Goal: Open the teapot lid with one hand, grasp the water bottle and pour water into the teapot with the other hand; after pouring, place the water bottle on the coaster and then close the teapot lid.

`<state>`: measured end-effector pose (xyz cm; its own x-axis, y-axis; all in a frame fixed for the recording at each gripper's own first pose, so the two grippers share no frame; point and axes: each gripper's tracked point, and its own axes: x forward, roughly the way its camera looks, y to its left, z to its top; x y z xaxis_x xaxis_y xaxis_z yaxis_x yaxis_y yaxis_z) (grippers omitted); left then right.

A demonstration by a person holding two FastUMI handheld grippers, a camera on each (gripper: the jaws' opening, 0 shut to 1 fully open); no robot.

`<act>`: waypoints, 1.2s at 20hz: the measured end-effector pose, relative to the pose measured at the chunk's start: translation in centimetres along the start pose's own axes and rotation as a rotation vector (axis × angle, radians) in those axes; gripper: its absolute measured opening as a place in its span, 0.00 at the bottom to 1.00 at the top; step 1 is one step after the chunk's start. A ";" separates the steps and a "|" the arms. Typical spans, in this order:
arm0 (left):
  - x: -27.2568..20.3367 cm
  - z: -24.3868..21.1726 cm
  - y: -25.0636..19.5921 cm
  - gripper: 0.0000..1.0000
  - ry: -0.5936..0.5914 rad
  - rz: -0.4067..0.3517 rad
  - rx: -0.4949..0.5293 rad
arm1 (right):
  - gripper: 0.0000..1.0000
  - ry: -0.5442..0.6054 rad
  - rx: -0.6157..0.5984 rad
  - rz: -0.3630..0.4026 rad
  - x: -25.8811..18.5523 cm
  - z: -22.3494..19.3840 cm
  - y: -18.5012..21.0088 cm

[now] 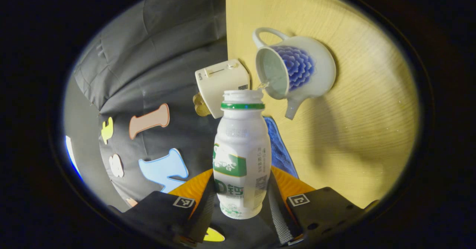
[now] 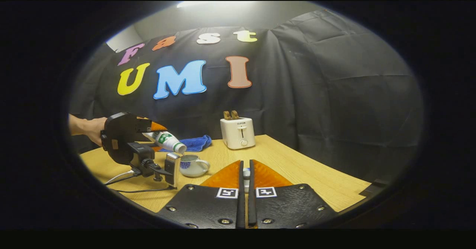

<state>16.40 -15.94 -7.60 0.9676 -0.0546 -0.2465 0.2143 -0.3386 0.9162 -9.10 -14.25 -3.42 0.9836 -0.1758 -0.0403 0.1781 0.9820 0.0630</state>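
Presently the left gripper [image 1: 241, 200] grasps the water bottle [image 1: 241, 156], its fingers [image 1: 202, 208] pressing on either side of the lower body. In the right gripper view the bottle [image 2: 165, 140] lies tilted close to horizontal above the bench [image 2: 297, 167], long axis running from the gripper down toward the teapot [image 2: 192, 165], open neck lowest and just over the pot's mouth. In the left gripper view a thin thread of water [image 1: 264, 85] bridges the neck and the open teapot [image 1: 297, 70]. The bottle carries a green and white label; its print is too small to read reliably. A white toaster [image 2: 238, 131] bears a short word on its front, illegible. A blue cloth [image 2: 195, 143] lies behind the teapot. The right gripper [image 2: 245, 176] has its fingers nearly together on a small pale object [image 2: 246, 174], identity uncertain.
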 end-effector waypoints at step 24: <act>-0.6 1.3 2.1 0.76 -0.040 0.080 0.173 | 0.03 -0.008 -0.021 -0.003 -0.6 0.4 -0.4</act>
<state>16.08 -17.84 -5.91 0.9737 -0.1241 -0.1911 0.1078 -0.4881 0.8661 -9.70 -14.57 -3.04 0.9833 -0.1793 -0.0325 0.1806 0.9827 0.0418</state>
